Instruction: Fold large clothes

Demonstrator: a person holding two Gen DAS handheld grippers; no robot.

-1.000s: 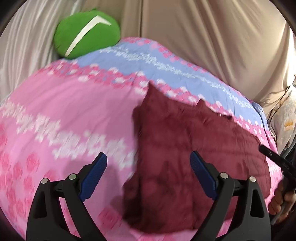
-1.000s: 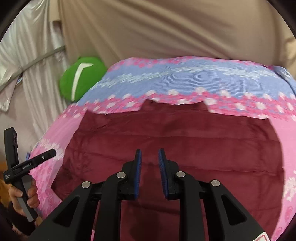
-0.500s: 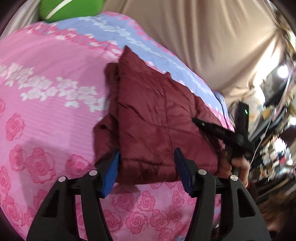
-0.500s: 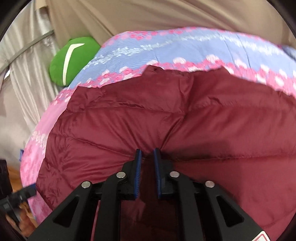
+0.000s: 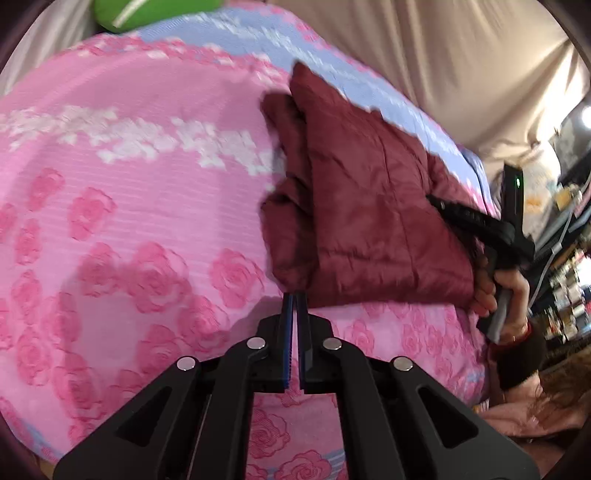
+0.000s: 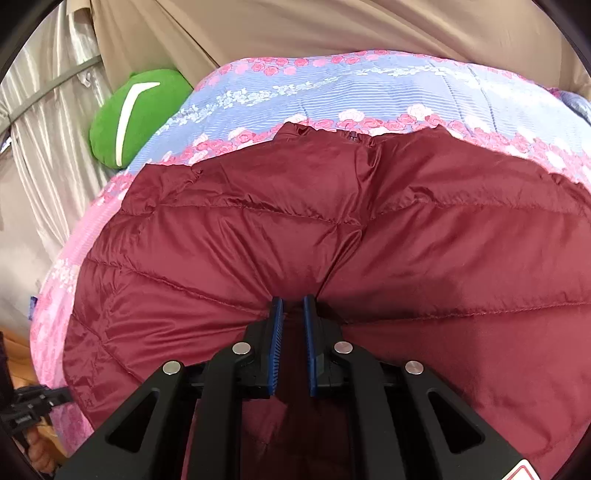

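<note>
A bed covered by a pink rose-print bedspread [image 5: 129, 229] with a wide periwinkle-blue floral band along its far side fills most of both views. On that bedspread lies the maroon quilted puffer jacket [image 6: 332, 236], folded into a thick stack, its collar end reaching the pink-and-blue border of the bedspread and its near hem hanging toward the bed's front edge. In the left wrist view the jacket [image 5: 369, 206] sits on the right half of the bedspread, layers showing along its left side.

Beige curtain fabric [image 6: 295, 26] hangs behind the bed. A green cushion with a white stripe [image 6: 136, 114] rests off the far left corner of the bedspread, against the curtain.

The right gripper [image 6: 293, 306] is at the jacket's near hem; its blue-padded jaws are nearly together, with a pinch of maroon fabric bunched between them and creases radiating from that spot. From the left wrist view the same right gripper [image 5: 450, 212] reaches into the jacket's right edge, held by the person's right hand [image 5: 495, 291].

The left gripper [image 5: 295, 302] is at the jacket's near left corner, its jaws pressed almost flat together with only a thin slit showing; the tips meet the jacket's lower edge, but I cannot tell whether any fabric is caught between them
</note>
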